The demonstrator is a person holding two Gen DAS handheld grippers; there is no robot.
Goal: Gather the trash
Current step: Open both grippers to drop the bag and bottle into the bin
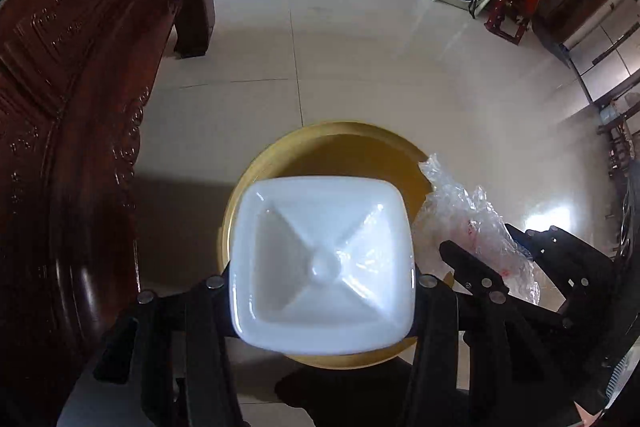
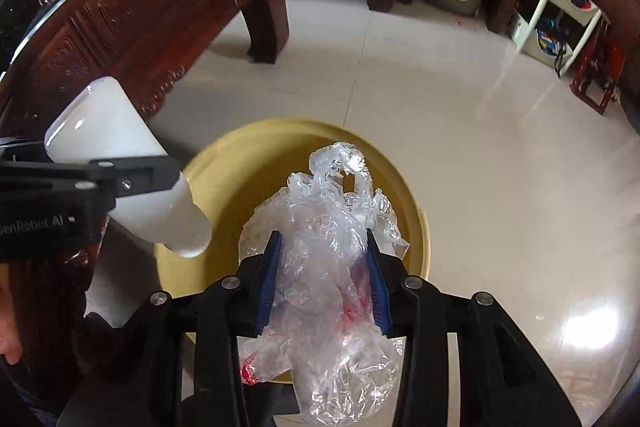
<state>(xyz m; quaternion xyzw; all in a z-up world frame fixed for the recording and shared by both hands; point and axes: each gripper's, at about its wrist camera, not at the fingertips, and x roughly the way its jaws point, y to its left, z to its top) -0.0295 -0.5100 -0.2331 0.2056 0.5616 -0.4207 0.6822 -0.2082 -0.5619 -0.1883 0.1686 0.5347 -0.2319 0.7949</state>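
Yellow plastic bin point(image 2: 416, 223) on the tiled floor point(image 1: 360, 67), seen from above by both wrist cameras, beside a carved dark wooden bench point(image 1: 80, 87). Left hand-held gripper point(image 1: 320, 283): closed round a white plastic bottle point(image 1: 322, 263), whose square base faces the camera directly over the bin's mouth; the right wrist view shows the same bottle point(image 2: 132, 167) tilted, clamped across its middle. Right hand-held gripper point(image 2: 324, 283): blue-padded fingers point(image 2: 266, 287) closed partway on a crumpled clear plastic bag point(image 2: 332, 267) with red print, also above the bin opening.

Step in hand, as judged: both items carried to the bin and poised for release; neither yet inside. The next move calls for opening each gripper while its item sits inside the rim, the light bag being liable to cling to the pads or drift.

Legible writing: "enRobot.AI", first letter cut off, on the left gripper body in the right wrist view. The bag's red print cannot be read.
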